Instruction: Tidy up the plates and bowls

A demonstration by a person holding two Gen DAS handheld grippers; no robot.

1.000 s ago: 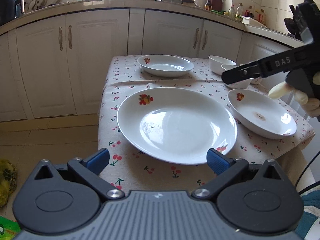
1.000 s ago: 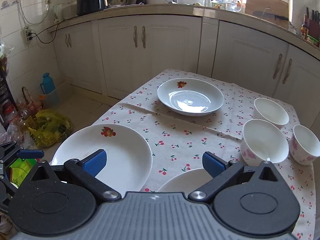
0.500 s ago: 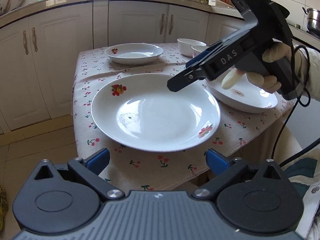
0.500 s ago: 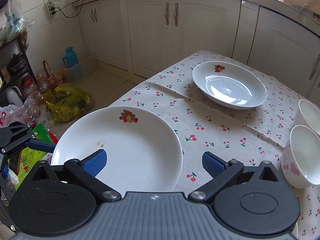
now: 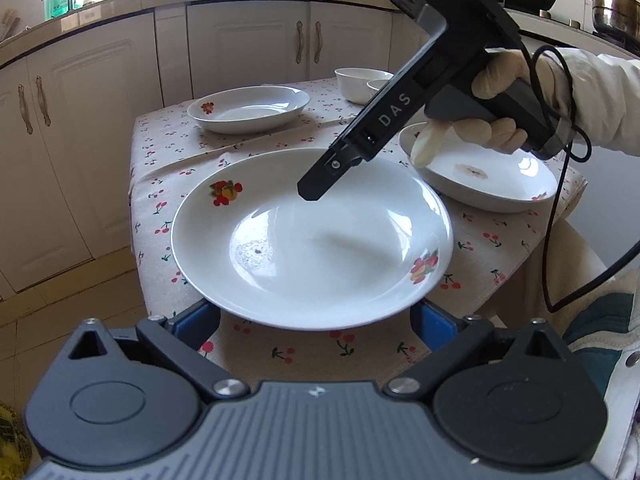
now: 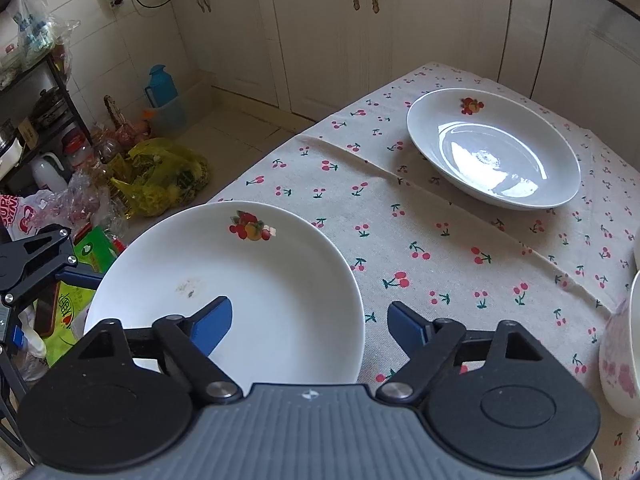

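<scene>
1. The big plate point(image 5: 312, 236) lies low and centre in the left wrist view, on the cherry-print cloth point(image 5: 240, 148) over the counter, with its near rim out past the counter's edge.
2. The right hand-held gripper point(image 6: 310, 326) straddles that plate's rim at lower centre of its own view; its jaws have just been closing, but no pad presses the rim yet, so it is released.
3. The left hand-held gripper point(image 5: 316, 322) stands wide apart at the plate's near edge, grasping nothing.
4. To do this well, I judge the right pads should bite squarely on the rim, then lift level.
5. Two smaller plates point(image 6: 494, 156) point(image 5: 480, 172) and bowls point(image 5: 362, 84) sit apart, further up the frames.
6. Readable writing: "DAS" on the right tool's arm.
</scene>
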